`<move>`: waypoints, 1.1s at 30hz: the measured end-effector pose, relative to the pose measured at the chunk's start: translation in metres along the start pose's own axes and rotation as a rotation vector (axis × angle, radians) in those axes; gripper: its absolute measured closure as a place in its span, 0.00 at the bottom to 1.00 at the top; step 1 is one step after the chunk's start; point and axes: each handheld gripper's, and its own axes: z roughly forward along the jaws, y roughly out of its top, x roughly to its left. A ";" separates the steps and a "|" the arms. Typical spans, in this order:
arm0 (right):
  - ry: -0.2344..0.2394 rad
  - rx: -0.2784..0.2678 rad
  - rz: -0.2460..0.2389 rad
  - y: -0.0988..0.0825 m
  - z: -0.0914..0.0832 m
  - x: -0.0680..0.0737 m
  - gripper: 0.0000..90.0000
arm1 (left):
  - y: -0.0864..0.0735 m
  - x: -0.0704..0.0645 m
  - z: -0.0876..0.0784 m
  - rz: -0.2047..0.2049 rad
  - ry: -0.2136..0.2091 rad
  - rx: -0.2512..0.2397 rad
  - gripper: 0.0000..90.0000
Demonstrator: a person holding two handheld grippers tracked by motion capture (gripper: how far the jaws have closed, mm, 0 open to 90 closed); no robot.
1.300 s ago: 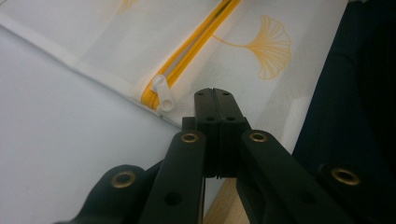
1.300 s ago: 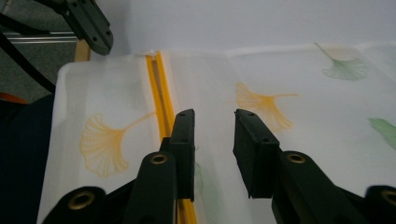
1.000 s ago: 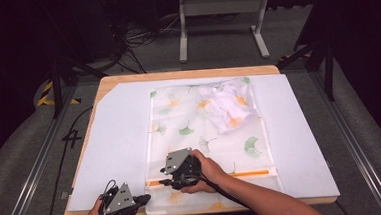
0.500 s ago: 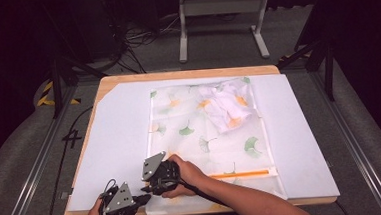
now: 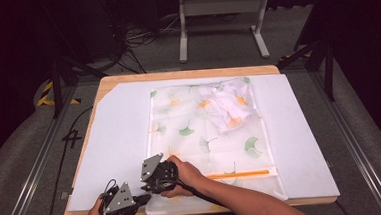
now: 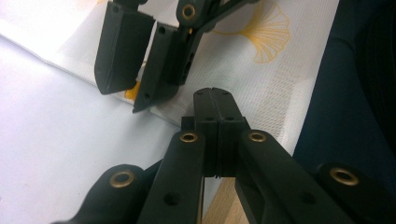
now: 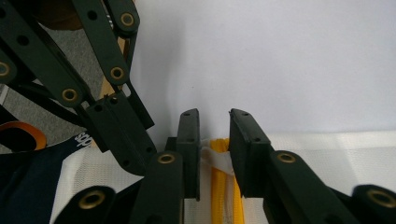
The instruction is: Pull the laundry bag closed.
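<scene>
Right gripper (image 7: 215,140), jaws just closing around the mesh laundry bag's (image 5: 205,136) orange zipper (image 7: 224,186) end at lower left; left gripper (image 6: 215,105) shut, empty. Next: pinch and pull.

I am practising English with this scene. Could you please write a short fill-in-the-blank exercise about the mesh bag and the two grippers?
1. The zipper of the mesh bag is ____ in colour.
2. The bag is printed with green and yellow ____.
3. The white cloth lies ____ the bag, near its far end.
4. The left gripper is ____, with nothing between its jaws, while the zipper's end sits between the jaws of the right gripper.

Missing words: orange; leaves; inside; shut
</scene>
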 end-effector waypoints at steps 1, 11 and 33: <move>0.005 -0.009 0.013 -0.001 -0.001 -0.001 0.89 | 0.000 0.000 0.000 0.000 -0.001 0.000 1.00; -0.018 -0.029 0.074 -0.007 -0.016 -0.011 0.90 | 0.000 0.001 0.000 -0.003 -0.008 -0.003 1.00; 0.052 0.065 0.010 -0.008 -0.011 -0.014 0.88 | 0.000 0.002 0.001 -0.003 -0.011 0.001 1.00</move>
